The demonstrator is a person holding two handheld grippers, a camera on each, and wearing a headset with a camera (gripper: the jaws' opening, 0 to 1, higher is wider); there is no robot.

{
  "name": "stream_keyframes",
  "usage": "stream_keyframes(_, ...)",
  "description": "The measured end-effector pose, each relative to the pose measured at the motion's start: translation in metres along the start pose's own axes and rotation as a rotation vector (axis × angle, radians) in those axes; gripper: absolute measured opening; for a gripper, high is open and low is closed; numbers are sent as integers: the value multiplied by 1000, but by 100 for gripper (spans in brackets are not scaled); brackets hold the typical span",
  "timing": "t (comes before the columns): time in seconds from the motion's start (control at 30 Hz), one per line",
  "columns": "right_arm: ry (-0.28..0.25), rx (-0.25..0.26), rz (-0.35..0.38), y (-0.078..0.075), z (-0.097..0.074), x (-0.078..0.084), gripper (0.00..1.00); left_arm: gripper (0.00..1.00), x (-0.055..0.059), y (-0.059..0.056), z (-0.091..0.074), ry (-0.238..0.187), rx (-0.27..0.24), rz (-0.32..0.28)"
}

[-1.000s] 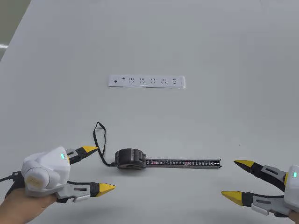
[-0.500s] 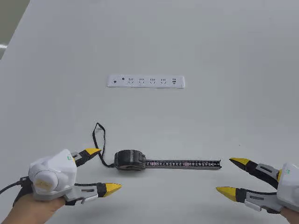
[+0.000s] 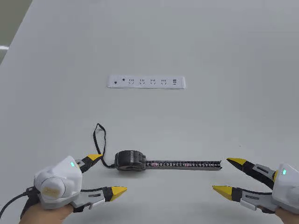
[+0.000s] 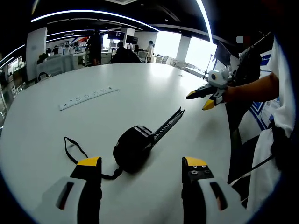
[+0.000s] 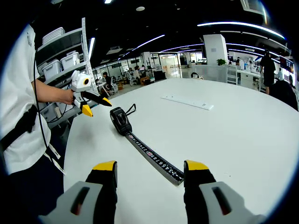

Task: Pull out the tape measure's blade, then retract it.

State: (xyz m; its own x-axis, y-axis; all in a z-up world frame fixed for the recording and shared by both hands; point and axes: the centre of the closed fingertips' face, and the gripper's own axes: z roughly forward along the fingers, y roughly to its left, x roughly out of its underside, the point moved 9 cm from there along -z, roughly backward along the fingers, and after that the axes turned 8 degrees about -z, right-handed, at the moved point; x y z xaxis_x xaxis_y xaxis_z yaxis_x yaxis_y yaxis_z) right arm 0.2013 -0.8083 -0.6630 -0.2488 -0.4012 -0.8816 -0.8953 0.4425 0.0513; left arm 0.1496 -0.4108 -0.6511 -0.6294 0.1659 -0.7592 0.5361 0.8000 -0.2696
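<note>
Now the tape measure (image 3: 130, 160) lies on the table (image 3: 210, 116) just ahead of the wide-open, empty left claw (image 3: 108, 173), and its pulled-out blade (image 3: 182, 164) runs straight across to end just ahead of the wide-open, empty right claw (image 3: 225, 175).

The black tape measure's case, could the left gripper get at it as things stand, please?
Probably yes: the open left gripper faces the case across white tabletop; only its thin black strap lies near.

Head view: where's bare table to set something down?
Free: the wide band between the white power strip and the black tape measure, and everything beyond the strip. Crowded: the near edge, where the open left tongs and right tongs flank the tape.
</note>
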Motion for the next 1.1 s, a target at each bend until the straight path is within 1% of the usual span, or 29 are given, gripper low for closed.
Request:
stream_keyframes(0.07, -1, 0, 2, 1, 1, 1, 57, 69, 1, -2, 1, -2, -4, -2)
stream_keyframes(0.1, 0, -1, 2, 1, 2, 0, 57, 69, 1, -5, 1, 0, -8, -24)
stream_keyframes(0.17, 1, 0, 0, 1, 2, 2, 57, 69, 1, -9, 2, 0, -21, -36)
stream_keyframes(0.23, 0, 2, 3, 2, 3, 3, 57, 69, 4, -9, 4, -1, -43, -45)
stream_keyframes(0.33, -2, 4, 7, 3, 4, 3, 57, 69, 5, -10, 4, -14, -88, -76)
stream_keyframes(0.37, -4, 4, 9, 3, 4, 4, 57, 69, 5, -10, 4, -14, -91, -87)
stream_keyframes(0.4, -5, 4, 10, 4, 5, 4, 57, 69, 5, -10, 5, -23, -101, -99)
stream_keyframes(0.43, -6, 4, 11, 4, 5, 5, 57, 69, 5, -10, 5, -41, -123, -112)
stream_keyframes(0.5, -9, 6, 12, 4, 6, 5, 57, 69, 5, -12, 7, -32, -119, -119)
stream_keyframes(0.57, -9, 6, 13, 4, 7, 5, 57, 69, 7, -14, 10, -26, -134, -133)
stream_keyframes(0.6, -10, 7, 12, 4, 7, 5, 57, 69, 8, -15, 12, -22, -131, -132)
stream_keyframes(0.73, -15, 12, 14, 4, 8, 4, 57, 70, 7, -18, 15, -20, -172, -159)
stream_keyframes(0.77, -18, 14, 15, 4, 8, 4, 57, 71, 6, -18, 14, -28, -201, -173)
stream_keyframes(0.83, -19, 16, 17, 3, 7, 5, 57, 74, 5, -21, 14, -42, -211, -209)
stream_keyframes(0.9, -24, 14, 25, 4, 8, 5, 56, 75, 2, -24, 14, -49, -247, -204)
stream_keyframes(1.03, -28, 15, 31, 4, 8, 8, 56, 75, -1, -32, 16, -65, -265, -228)
stream_keyframes(1.1, -31, 16, 34, 4, 9, 8, 56, 75, -2, -39, 18, -57, -268, -220)
